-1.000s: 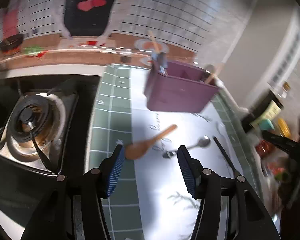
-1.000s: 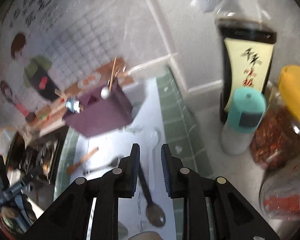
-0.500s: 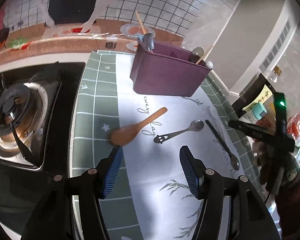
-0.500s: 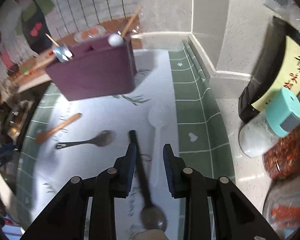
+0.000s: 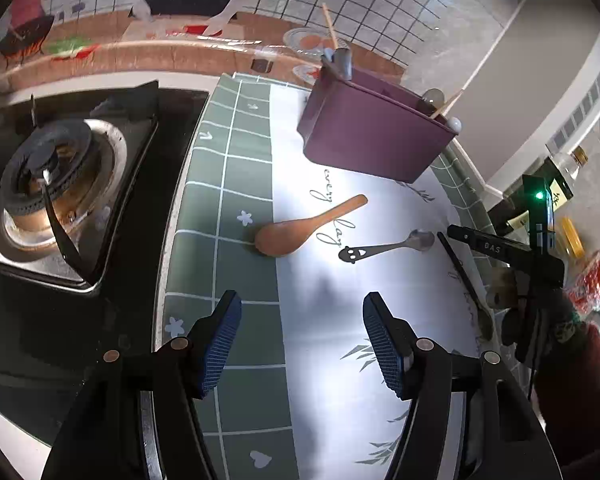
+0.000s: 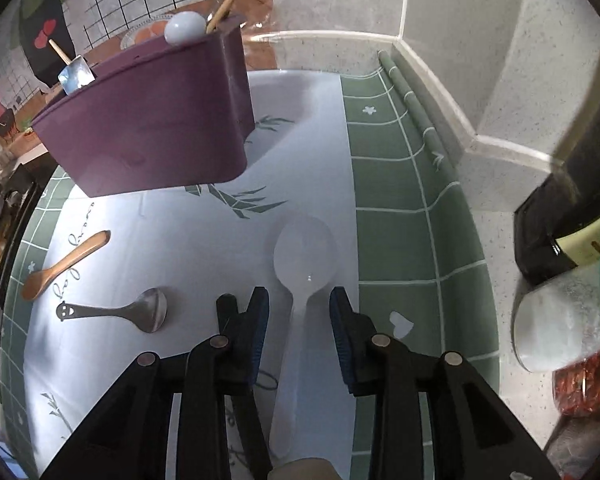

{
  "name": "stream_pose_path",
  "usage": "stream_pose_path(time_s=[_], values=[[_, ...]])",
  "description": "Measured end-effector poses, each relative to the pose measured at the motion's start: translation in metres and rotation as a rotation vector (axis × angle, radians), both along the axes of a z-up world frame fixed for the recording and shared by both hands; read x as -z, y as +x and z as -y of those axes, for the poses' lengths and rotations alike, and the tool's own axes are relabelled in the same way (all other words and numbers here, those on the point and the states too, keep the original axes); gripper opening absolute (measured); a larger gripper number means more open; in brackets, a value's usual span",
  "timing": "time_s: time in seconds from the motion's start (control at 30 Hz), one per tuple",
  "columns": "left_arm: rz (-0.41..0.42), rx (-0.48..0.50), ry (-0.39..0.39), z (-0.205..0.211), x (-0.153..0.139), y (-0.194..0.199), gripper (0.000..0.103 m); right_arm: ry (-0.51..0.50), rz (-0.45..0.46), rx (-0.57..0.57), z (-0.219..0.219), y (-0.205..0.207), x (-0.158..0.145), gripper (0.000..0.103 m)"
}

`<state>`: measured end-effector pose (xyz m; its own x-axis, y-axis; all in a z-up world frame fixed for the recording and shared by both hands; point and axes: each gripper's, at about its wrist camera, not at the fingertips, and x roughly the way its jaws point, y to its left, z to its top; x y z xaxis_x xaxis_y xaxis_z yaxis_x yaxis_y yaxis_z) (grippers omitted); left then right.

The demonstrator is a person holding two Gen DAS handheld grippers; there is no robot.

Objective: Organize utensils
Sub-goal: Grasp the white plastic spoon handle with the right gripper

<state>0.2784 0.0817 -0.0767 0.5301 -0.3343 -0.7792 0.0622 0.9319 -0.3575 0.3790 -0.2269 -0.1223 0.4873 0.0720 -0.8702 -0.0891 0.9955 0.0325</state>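
Four loose utensils lie on the white-and-green mat (image 6: 396,184) in front of the purple utensil holder (image 6: 148,120): a wooden spoon (image 5: 306,226), a metal spoon with a smiley handle (image 6: 116,312), a black-handled spoon (image 5: 460,272) and a translucent plastic spoon (image 6: 304,264). The right gripper (image 6: 299,312) hangs low over the plastic spoon, its fingers parted on either side of the handle and not touching it. The left gripper (image 5: 302,334) hovers above the mat with its fingers spread wide and nothing between them, the wooden spoon ahead of it. A gas burner (image 5: 48,172) sits off the mat's left edge.
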Motion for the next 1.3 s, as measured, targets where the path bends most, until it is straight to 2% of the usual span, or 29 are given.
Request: stream_pose_path(time_s=[0.13, 0.37, 0.43, 0.53, 0.7, 0.9, 1.0, 1.1, 1.2, 1.27, 1.3], values=[[-0.009, -0.012, 0.011, 0.000, 0.003, 0.002, 0.064, -0.015, 0.008, -0.008, -0.005, 0.009, 0.001, 0.031], [-0.005, 0.044, 0.082, 0.016, 0.007, 0.006, 0.064, -0.045, 0.031, -0.022, -0.007, 0.025, 0.002, 0.036], [0.011, 0.066, 0.089, 0.021, 0.004, 0.009, 0.064, -0.035, 0.002, -0.027, -0.007, 0.027, 0.001, 0.030], [0.035, 0.111, 0.091, 0.030, 0.000, 0.015, 0.065, 0.009, 0.007, -0.012, -0.003, 0.018, -0.006, 0.030], [0.059, 0.292, 0.134, 0.069, -0.004, 0.035, 0.065, 0.099, 0.106, 0.039, 0.011, -0.033, -0.052, 0.030], [0.125, 0.472, 0.208, 0.129, -0.002, 0.061, 0.066, 0.125, 0.177, 0.043, 0.017, -0.091, -0.089, 0.030], [0.167, 0.600, 0.205, 0.153, 0.004, 0.075, 0.066, 0.130, 0.186, 0.065, 0.018, -0.113, -0.092, 0.030], [0.190, 0.678, 0.221, 0.166, 0.012, 0.087, 0.065, 0.119, 0.181, 0.066, 0.016, -0.126, -0.084, 0.030], [0.176, 0.738, 0.245, 0.176, 0.024, 0.097, 0.065, 0.084, 0.170, 0.072, 0.014, -0.140, -0.076, 0.030], [0.149, 0.764, 0.235, 0.180, 0.032, 0.102, 0.060, 0.091, 0.149, 0.085, 0.018, -0.146, -0.068, 0.030], [0.141, 0.763, 0.245, 0.181, 0.036, 0.102, 0.054, 0.091, 0.142, 0.092, 0.020, -0.148, -0.066, 0.030]])
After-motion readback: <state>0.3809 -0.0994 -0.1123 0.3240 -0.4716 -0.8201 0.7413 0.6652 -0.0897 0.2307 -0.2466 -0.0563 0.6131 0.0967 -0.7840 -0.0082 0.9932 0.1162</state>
